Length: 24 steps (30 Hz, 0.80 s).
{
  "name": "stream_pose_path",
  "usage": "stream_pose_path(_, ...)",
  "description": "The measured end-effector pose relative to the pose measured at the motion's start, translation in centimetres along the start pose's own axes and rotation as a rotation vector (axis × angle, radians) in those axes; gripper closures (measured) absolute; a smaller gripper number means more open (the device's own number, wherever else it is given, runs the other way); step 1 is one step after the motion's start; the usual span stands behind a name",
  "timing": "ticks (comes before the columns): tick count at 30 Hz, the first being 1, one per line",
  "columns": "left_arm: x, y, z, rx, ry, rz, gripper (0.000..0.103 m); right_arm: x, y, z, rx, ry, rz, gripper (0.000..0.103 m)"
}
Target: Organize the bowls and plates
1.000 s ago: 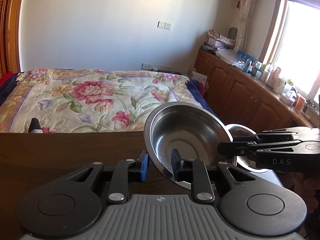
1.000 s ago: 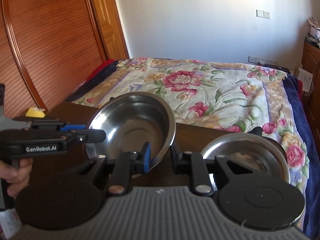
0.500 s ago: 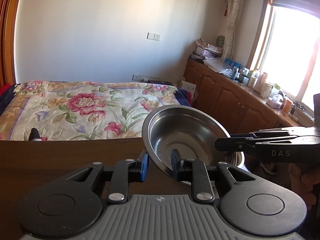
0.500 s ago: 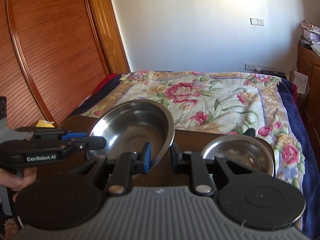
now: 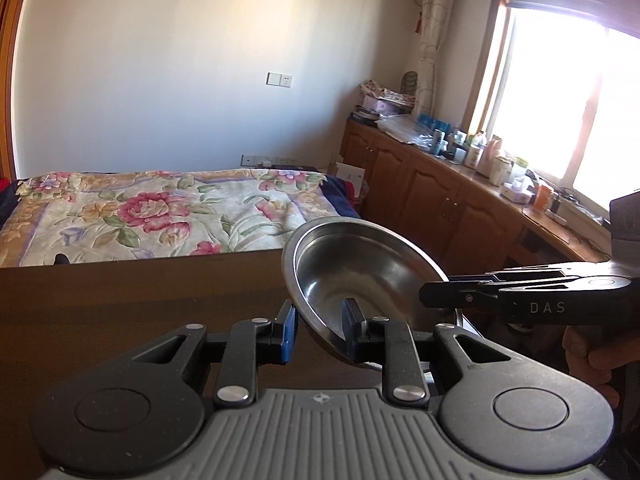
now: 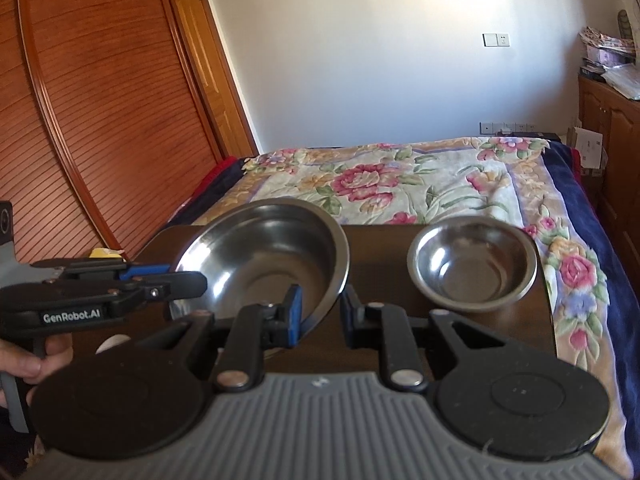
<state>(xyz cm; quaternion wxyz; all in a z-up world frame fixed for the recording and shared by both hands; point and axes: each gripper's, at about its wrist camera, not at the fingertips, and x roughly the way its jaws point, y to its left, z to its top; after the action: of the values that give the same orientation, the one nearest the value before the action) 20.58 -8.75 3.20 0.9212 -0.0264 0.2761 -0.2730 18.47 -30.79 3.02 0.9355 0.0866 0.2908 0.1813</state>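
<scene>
A large steel bowl (image 5: 360, 268) (image 6: 264, 252) hangs tilted above the dark wooden table (image 6: 380, 240), held by opposite sides of its rim. My left gripper (image 5: 320, 332) is shut on the near rim; in the right wrist view it (image 6: 180, 280) bites the bowl's left side. My right gripper (image 6: 320, 312) is shut on the rim too, and from the left wrist view it (image 5: 436, 300) reaches in from the right. A smaller steel bowl (image 6: 472, 268) stands on the table at the right. In the left wrist view the large bowl hides nearly all of it.
Beyond the table lies a bed with a floral quilt (image 5: 160, 216). Wooden cabinets (image 5: 440, 200) with cluttered tops line the right wall under a window. A slatted wooden wardrobe (image 6: 80, 120) stands left. A yellow object (image 6: 106, 253) sits at the table's left edge. A hand (image 6: 24, 364) holds each gripper.
Both grippers have risen with the large bowl between them. The small bowl now sits lower and farther off in the right wrist view, and is almost hidden in the left.
</scene>
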Motion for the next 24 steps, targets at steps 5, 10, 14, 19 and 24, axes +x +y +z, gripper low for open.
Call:
stream_pose_path(5, -1.6, -0.5, -1.8, -0.027, -0.006, -0.033, 0.077, -1.2, 0.5, -1.8, 0.013, -0.008, 0.004, 0.08)
stream_pose_path(10, -2.7, -1.1, -3.4, -0.023, 0.001, -0.047, 0.077, -2.1, 1.2, -3.1, 0.005, -0.009, 0.008, 0.08)
stream_pose_path(14, -3.4, -1.6, -4.3, -0.002, -0.003, -0.035, 0.077, -3.0, 1.7, -4.0, -0.001, -0.018, 0.014, 0.08)
stream_pose_path(19, -4.3, -2.3, -5.2, 0.026, -0.001, -0.026, 0.077, -3.9, 2.1, -5.4, 0.001, -0.029, 0.019, 0.08)
stream_pose_path(24, -4.7, -3.0, -6.3, 0.054, 0.007, -0.021, 0.077, -4.6, 2.1, -6.9, 0.018, -0.03, 0.02, 0.08)
